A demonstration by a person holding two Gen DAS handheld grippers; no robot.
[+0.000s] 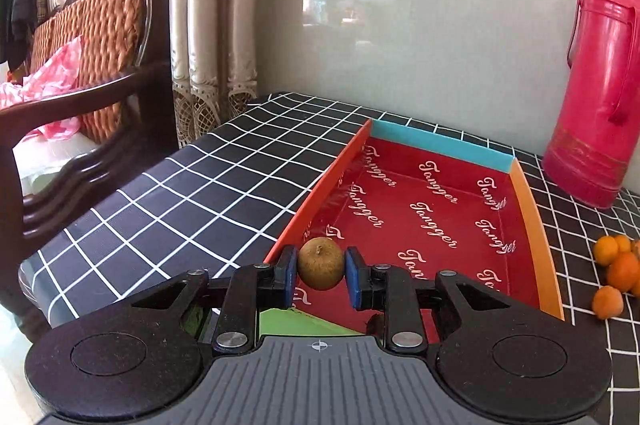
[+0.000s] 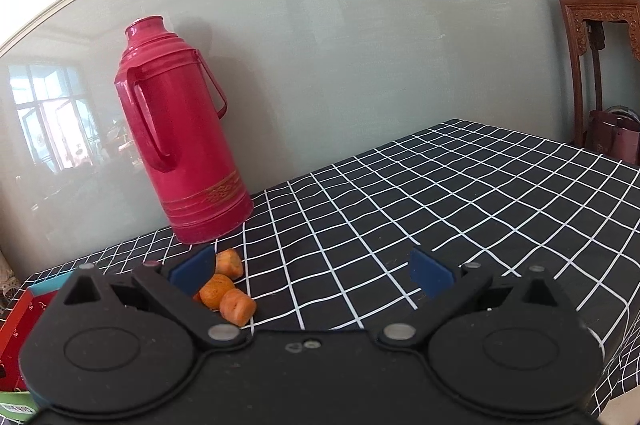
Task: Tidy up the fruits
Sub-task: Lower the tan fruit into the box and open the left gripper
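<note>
My left gripper (image 1: pixel 321 271) is shut on a small round brown fruit (image 1: pixel 321 263) and holds it over the near left corner of a red tray (image 1: pixel 432 209) with "Tangger" printed inside and orange, blue and green rims. Several small orange fruits (image 1: pixel 616 271) lie on the cloth right of the tray. In the right wrist view, my right gripper (image 2: pixel 312 275) is open and empty above the table. The orange fruits (image 2: pixel 228 289) lie just beside its left fingertip (image 2: pixel 192 269). The tray's corner (image 2: pixel 24 309) shows at the far left.
A tall pink-red thermos (image 2: pixel 184 153) stands at the wall behind the oranges; it also shows in the left wrist view (image 1: pixel 596 85). The table has a black checked cloth (image 1: pixel 192 185). A wooden sofa (image 1: pixel 80 97) is left of the table, a carved stand (image 2: pixel 600 57) at right.
</note>
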